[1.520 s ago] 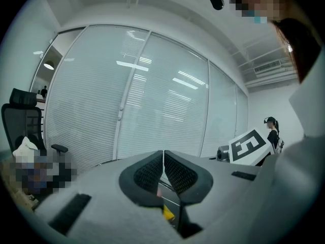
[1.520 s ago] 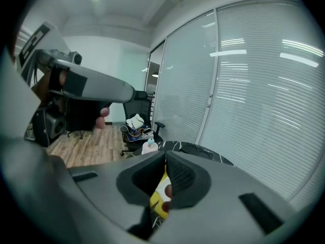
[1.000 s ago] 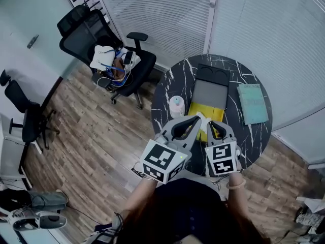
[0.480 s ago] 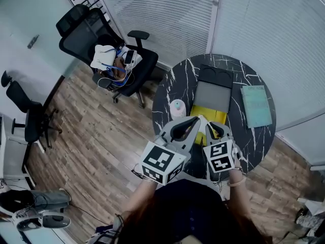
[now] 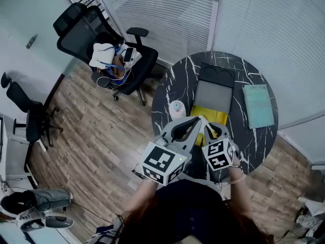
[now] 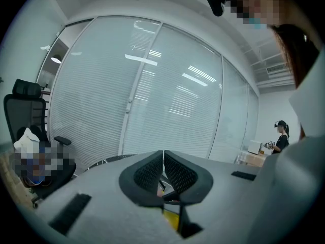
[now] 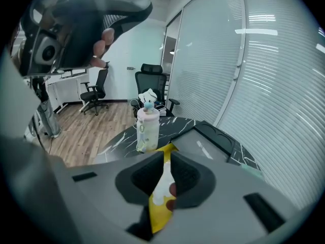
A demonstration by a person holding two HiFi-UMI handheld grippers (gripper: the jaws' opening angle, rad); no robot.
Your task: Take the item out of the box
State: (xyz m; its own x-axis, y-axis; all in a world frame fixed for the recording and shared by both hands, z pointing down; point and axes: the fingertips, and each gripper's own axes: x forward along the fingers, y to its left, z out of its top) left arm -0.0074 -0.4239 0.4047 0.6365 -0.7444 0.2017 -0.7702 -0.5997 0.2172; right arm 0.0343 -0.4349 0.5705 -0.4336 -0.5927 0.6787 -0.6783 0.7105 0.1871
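An open box lies on the round black marble table (image 5: 177, 80), with a black lid (image 5: 219, 75), a grey inner panel (image 5: 213, 96) and yellow contents (image 5: 219, 116). My right gripper (image 5: 211, 128) hangs over the table's near edge. It is shut on a yellow packet (image 7: 161, 189) with white and red print, which stands up between its jaws. My left gripper (image 5: 198, 120) sits close beside it on the left, jaws shut tip to tip (image 6: 162, 154). A bit of yellow (image 6: 170, 218) shows below the left jaws; I cannot tell whether it touches them.
A white bottle (image 5: 176, 108) stands on the table left of the box, also in the right gripper view (image 7: 146, 128). A teal booklet (image 5: 259, 105) lies to the right. A black office chair (image 5: 109, 55) with things on its seat stands to the left, and another chair (image 5: 28, 117) stands farther left.
My right gripper has drifted slightly left and up, closer to the left one, still holding the packet. The left gripper has barely moved.
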